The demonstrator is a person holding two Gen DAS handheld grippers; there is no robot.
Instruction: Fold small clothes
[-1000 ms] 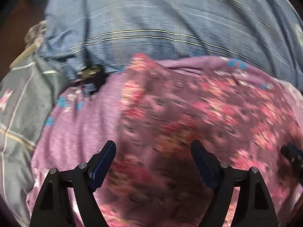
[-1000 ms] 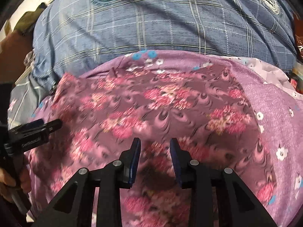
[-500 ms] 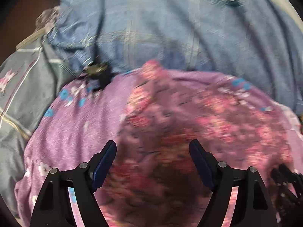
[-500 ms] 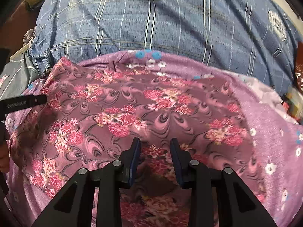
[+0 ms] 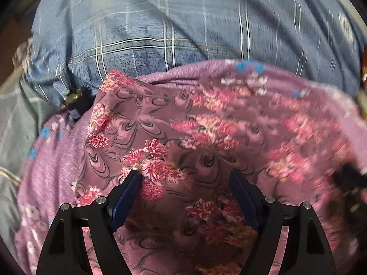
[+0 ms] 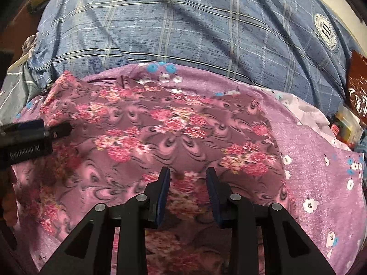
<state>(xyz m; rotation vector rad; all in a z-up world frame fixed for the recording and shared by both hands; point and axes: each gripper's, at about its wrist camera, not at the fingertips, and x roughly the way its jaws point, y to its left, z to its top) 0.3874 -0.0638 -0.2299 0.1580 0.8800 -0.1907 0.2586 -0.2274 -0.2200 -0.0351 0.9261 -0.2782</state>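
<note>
Left gripper (image 5: 184, 178): jaws spread wide, nothing clamped, hanging over the left part of the pink floral garment (image 6: 160, 128). Garment lies spread flat on a lilac flowered cloth (image 6: 321, 160), which sits on a blue plaid bedsheet (image 6: 195, 27). Right gripper (image 6: 188, 176): jaws half-closed above the garment's near edge; grip can't be confirmed.

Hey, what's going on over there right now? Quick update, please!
Left gripper wide open over the floral garment. Right gripper half-closed, a gap showing, grip unclear. Garment spread flat on lilac cloth, blue plaid bedding behind. Nothing in the way.
</note>
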